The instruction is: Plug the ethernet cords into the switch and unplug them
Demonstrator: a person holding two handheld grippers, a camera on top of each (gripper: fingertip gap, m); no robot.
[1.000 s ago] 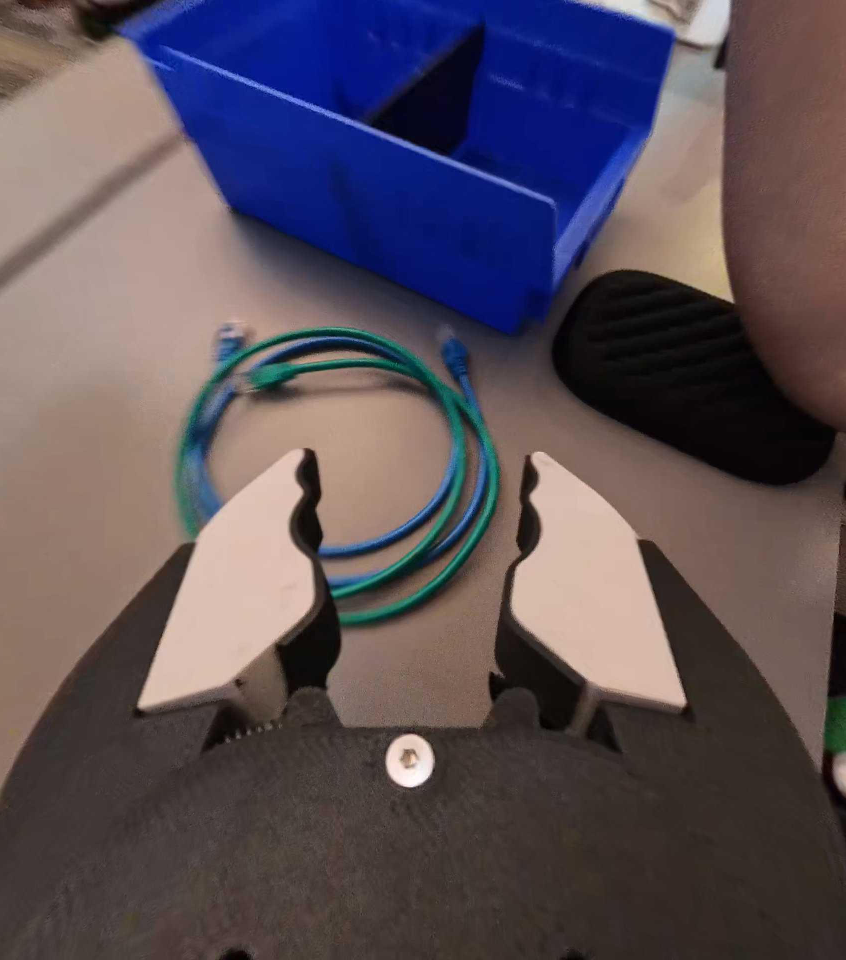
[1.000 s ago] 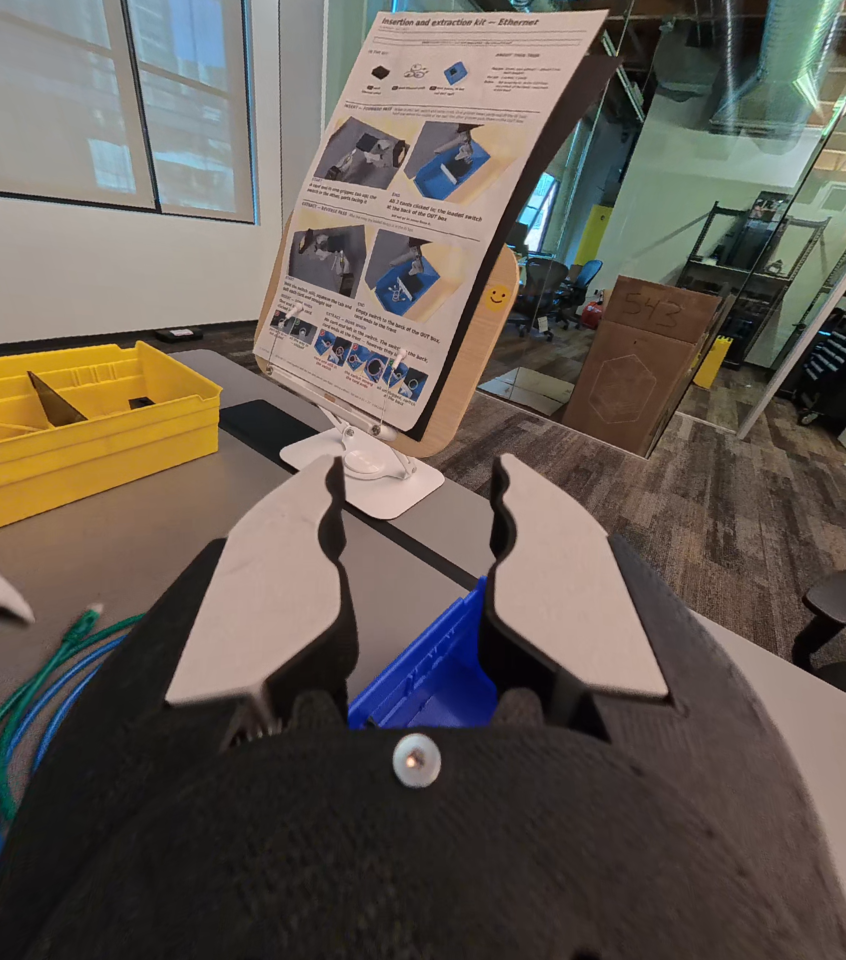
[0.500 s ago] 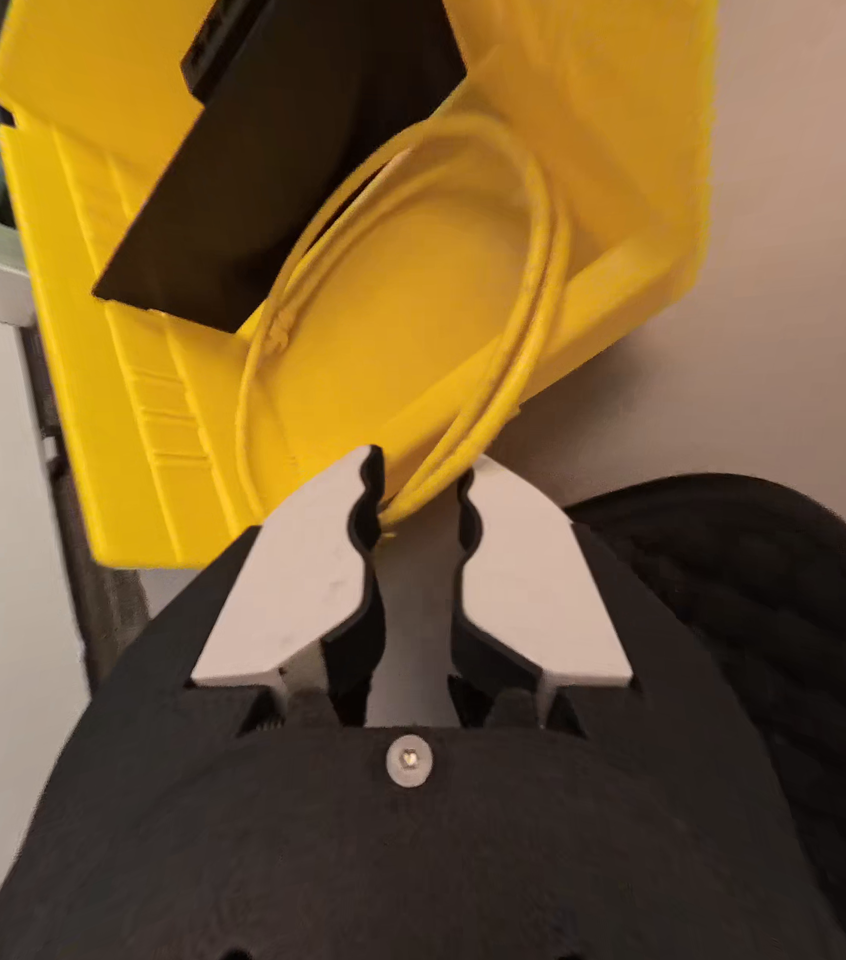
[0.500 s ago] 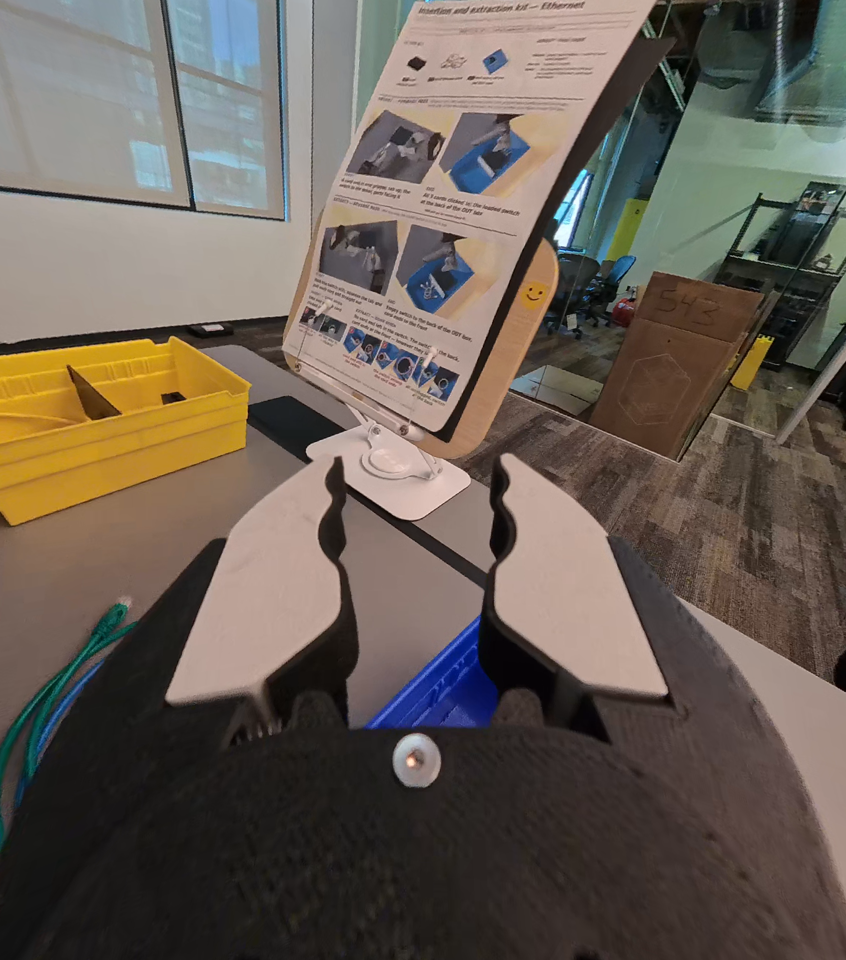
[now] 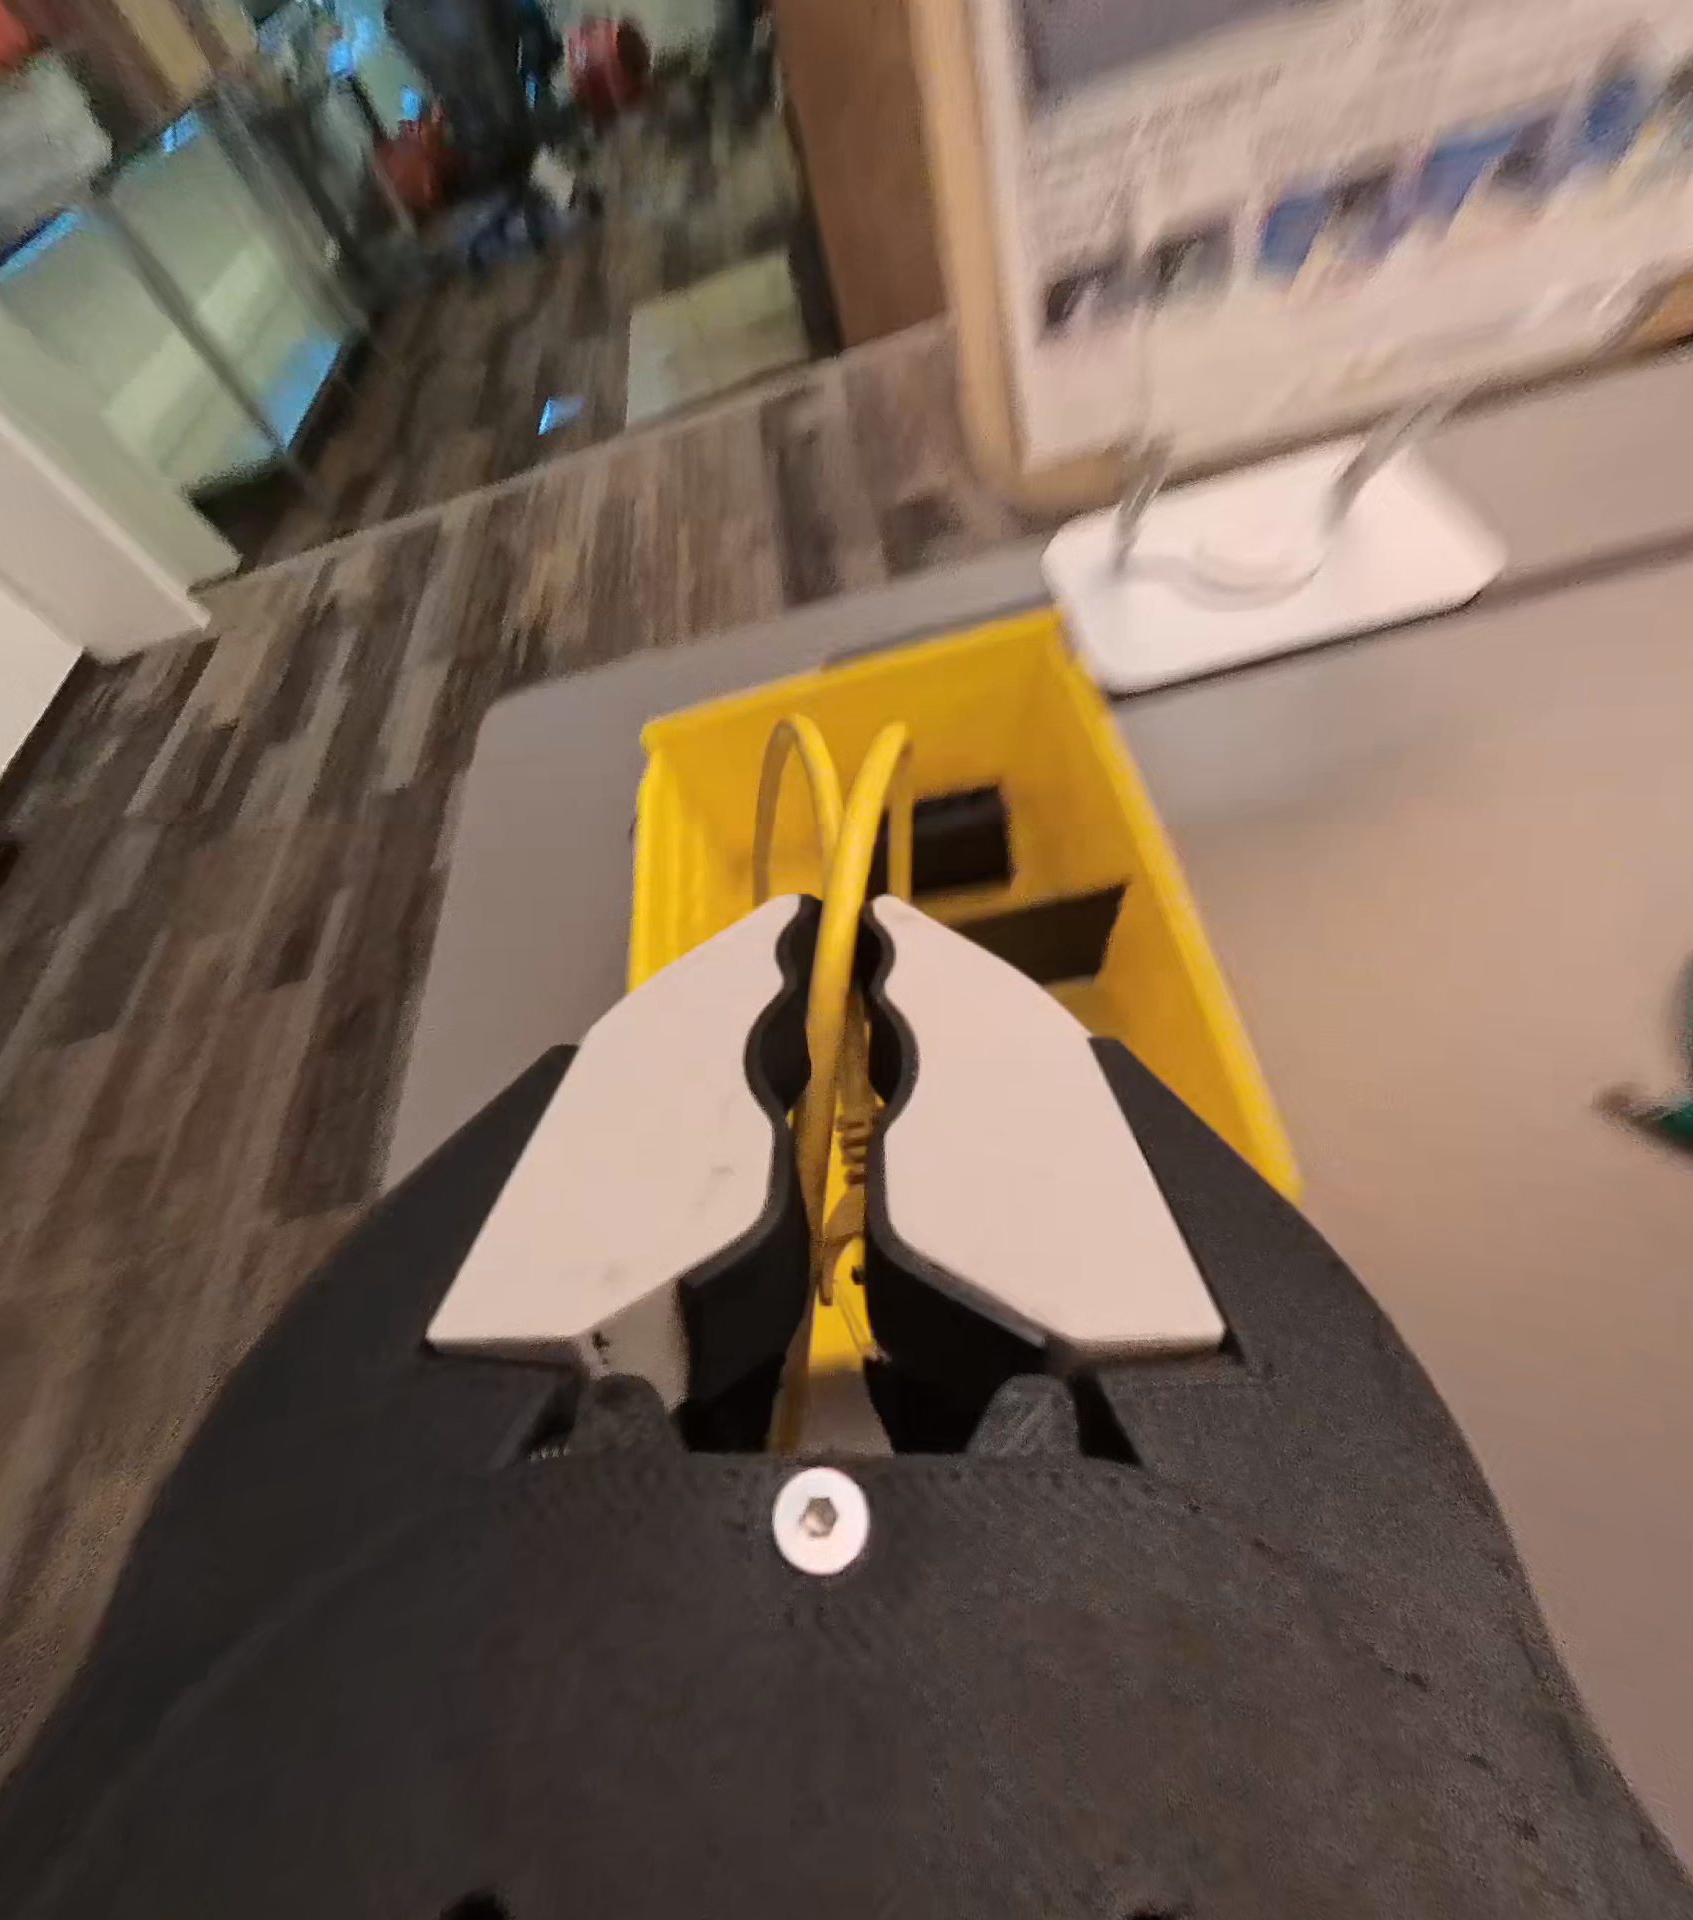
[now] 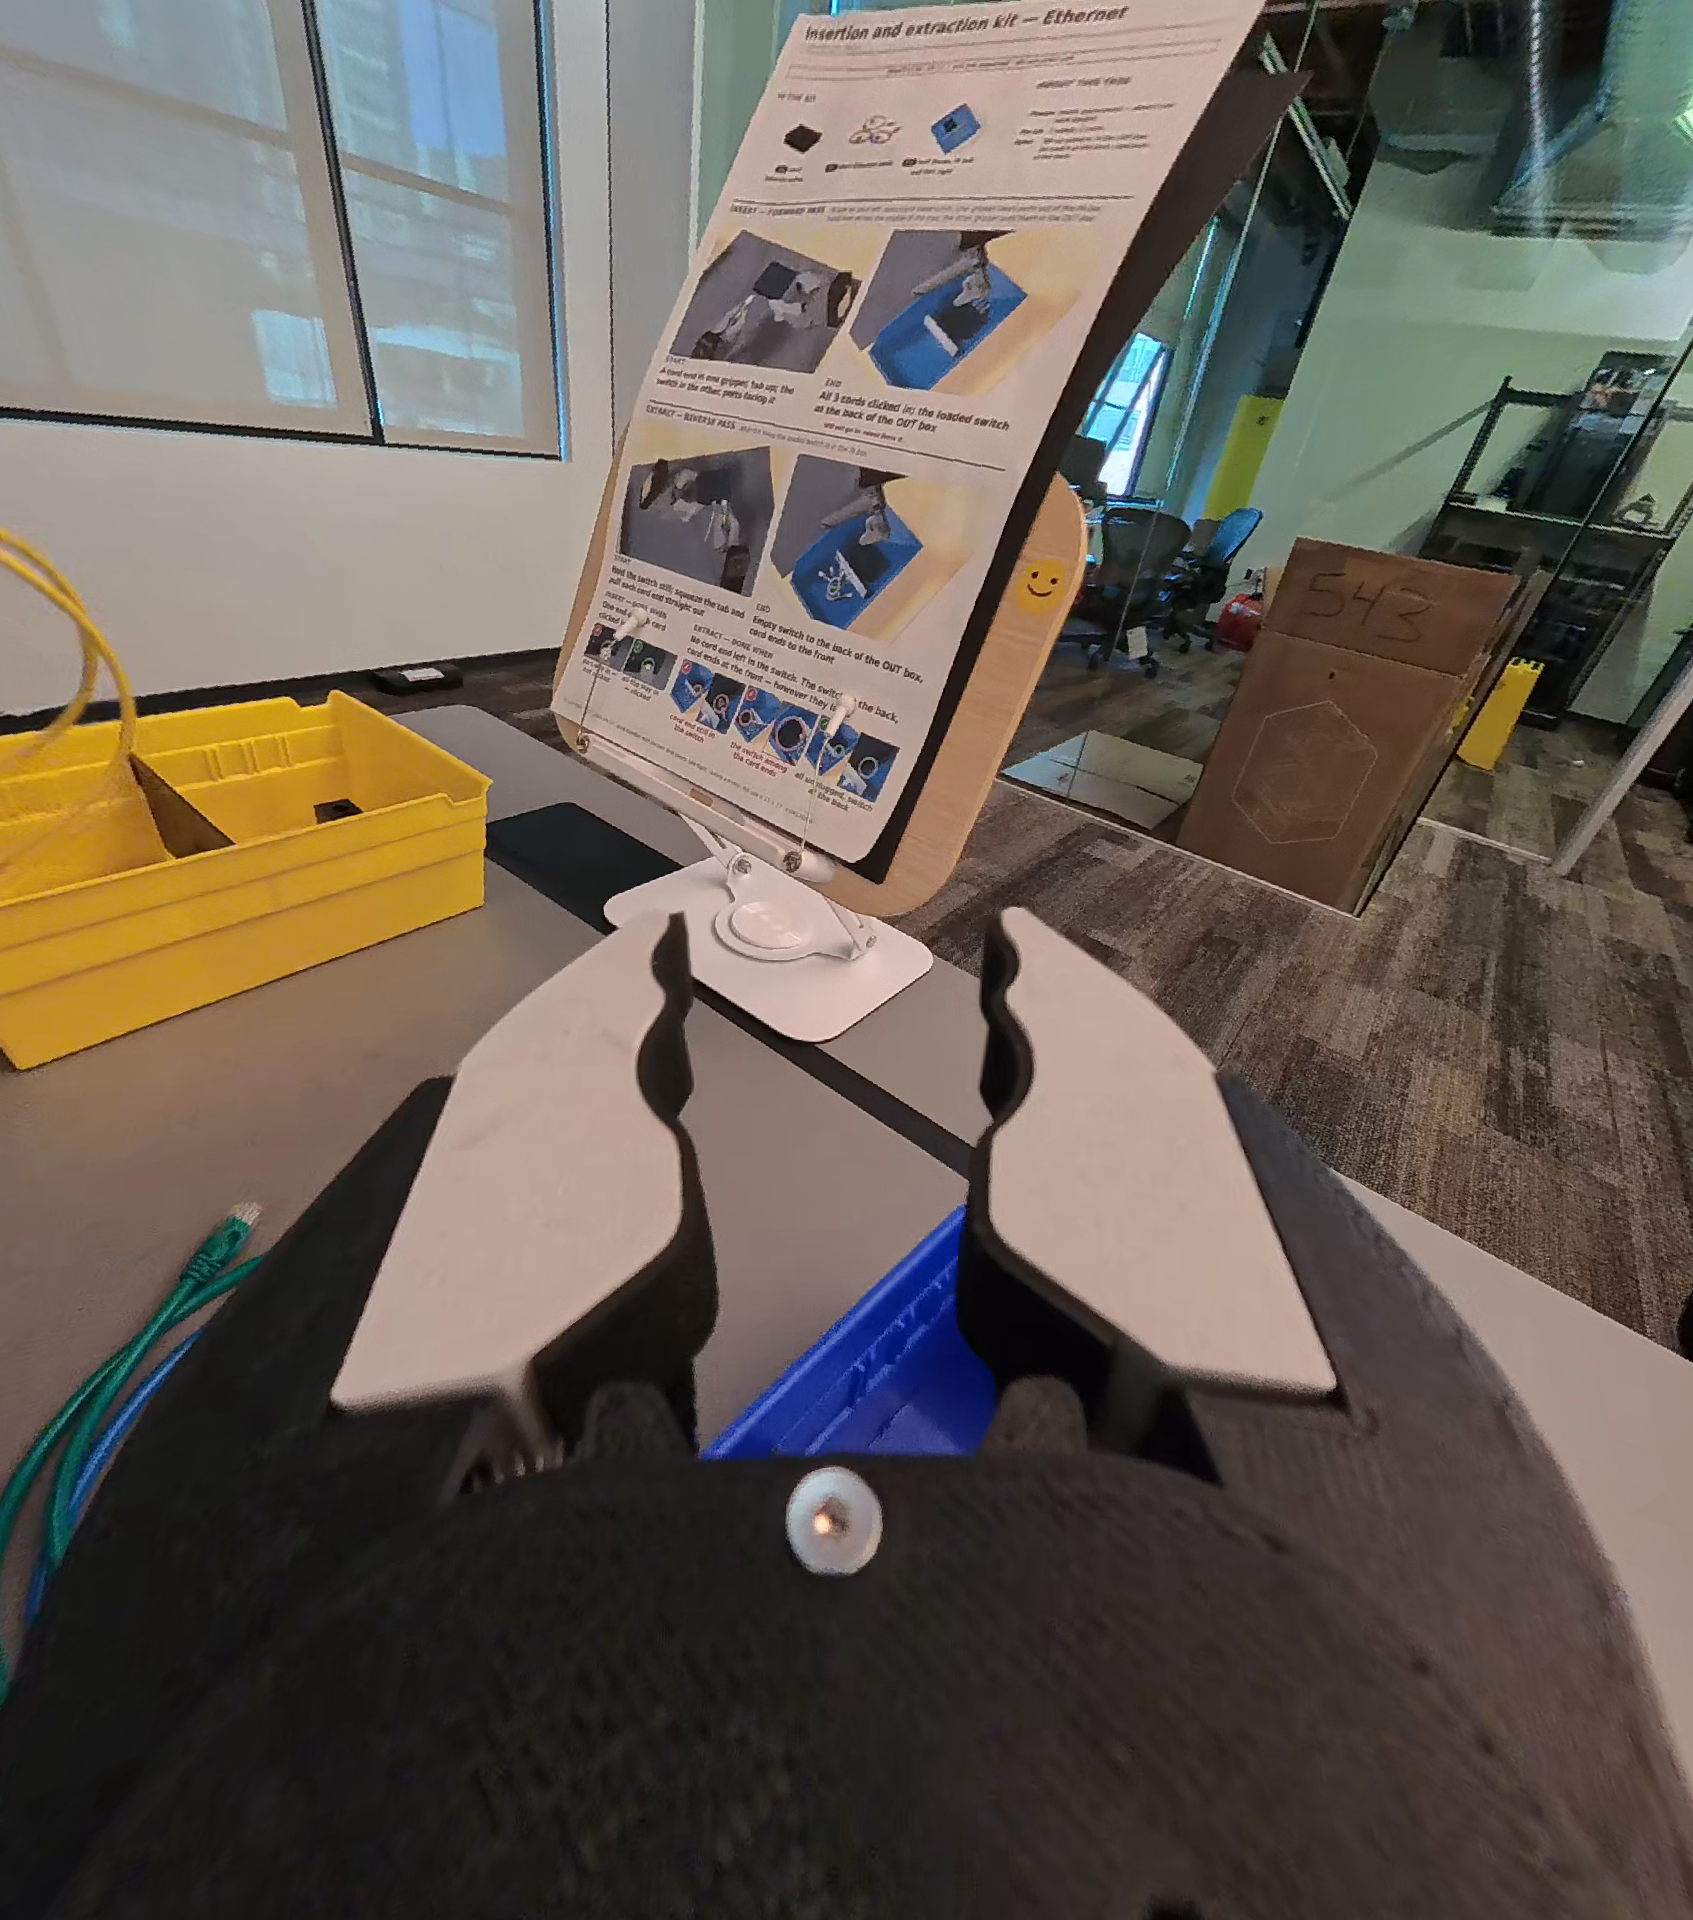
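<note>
My left gripper [image 5: 837,920] is shut on a yellow ethernet cord [image 5: 847,831] and holds its loop above the yellow bin [image 5: 1206,997]. The cord's plug end lies between the fingers. The same cord [image 6: 57,613] arcs up over the yellow bin [image 6: 229,904] in the right wrist view. A small black switch [image 5: 956,842] sits in the bin's far compartment behind a black divider [image 5: 1039,940]; it also shows in the right wrist view [image 6: 335,808]. My right gripper [image 6: 831,945] is open and empty above a blue bin [image 6: 873,1371]. A green cord [image 6: 94,1403] and a blue cord [image 6: 109,1444] lie on the table.
An instruction sheet on a wooden stand [image 6: 883,447] with a white base [image 6: 800,966] stands at the table's far edge. A black pad [image 6: 572,847] lies beside it. The grey table [image 6: 198,1132] ends at a carpeted floor [image 6: 1444,1018]. A cardboard box [image 6: 1341,717] stands beyond. The tips of one gripper are about 50 centimetres away from the tips of the other.
My left gripper swung from the green and blue cords to the yellow bin, closed on the yellow cord and lifted it. My right gripper stayed open with little motion.
</note>
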